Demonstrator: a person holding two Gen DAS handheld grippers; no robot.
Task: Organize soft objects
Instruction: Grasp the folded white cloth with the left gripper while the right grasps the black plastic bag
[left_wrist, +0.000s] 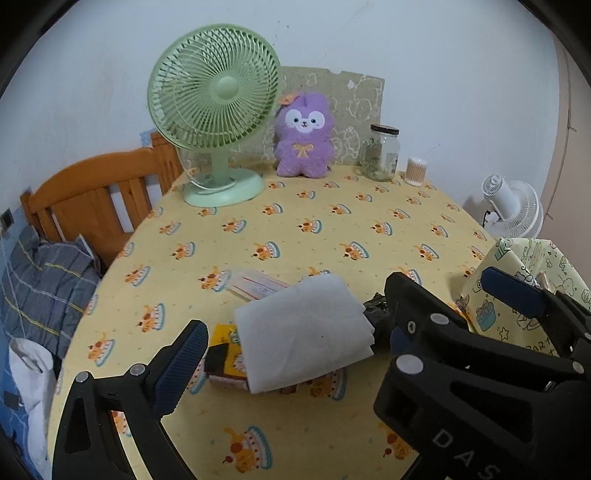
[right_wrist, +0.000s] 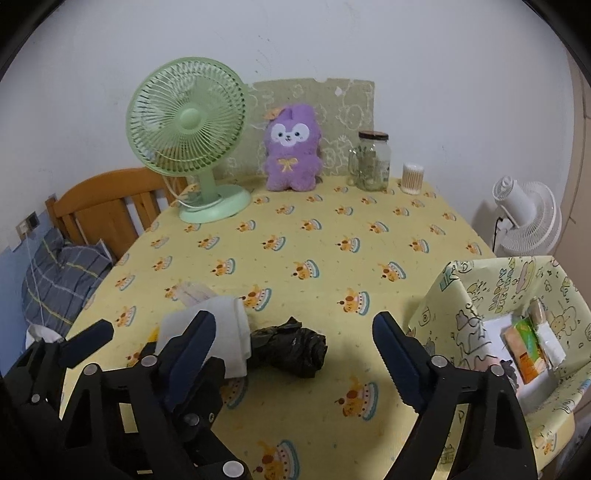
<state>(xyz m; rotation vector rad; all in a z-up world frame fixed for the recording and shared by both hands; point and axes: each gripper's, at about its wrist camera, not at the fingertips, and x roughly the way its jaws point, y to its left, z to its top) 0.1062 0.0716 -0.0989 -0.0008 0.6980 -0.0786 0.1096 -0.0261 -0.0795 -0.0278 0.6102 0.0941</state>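
A folded white cloth (left_wrist: 303, 332) lies on the yellow tablecloth, partly over a yellow and brown sponge pack (left_wrist: 225, 360). My left gripper (left_wrist: 291, 343) is open with its fingers on either side of the cloth. A crumpled black plastic bag (right_wrist: 288, 347) lies just right of the cloth (right_wrist: 229, 321). My right gripper (right_wrist: 295, 350) is open, with the black bag between its fingers. A face mask (left_wrist: 255, 284) lies behind the cloth. A patterned box (right_wrist: 513, 317) at the right holds several packets.
At the back stand a green fan (right_wrist: 188, 144), a purple plush (right_wrist: 291, 147), a glass jar (right_wrist: 371, 162) and a cotton swab tub (right_wrist: 412, 179). A wooden chair (left_wrist: 99, 199) and bedding lie left of the table. A white fan (right_wrist: 524, 218) stands at the right.
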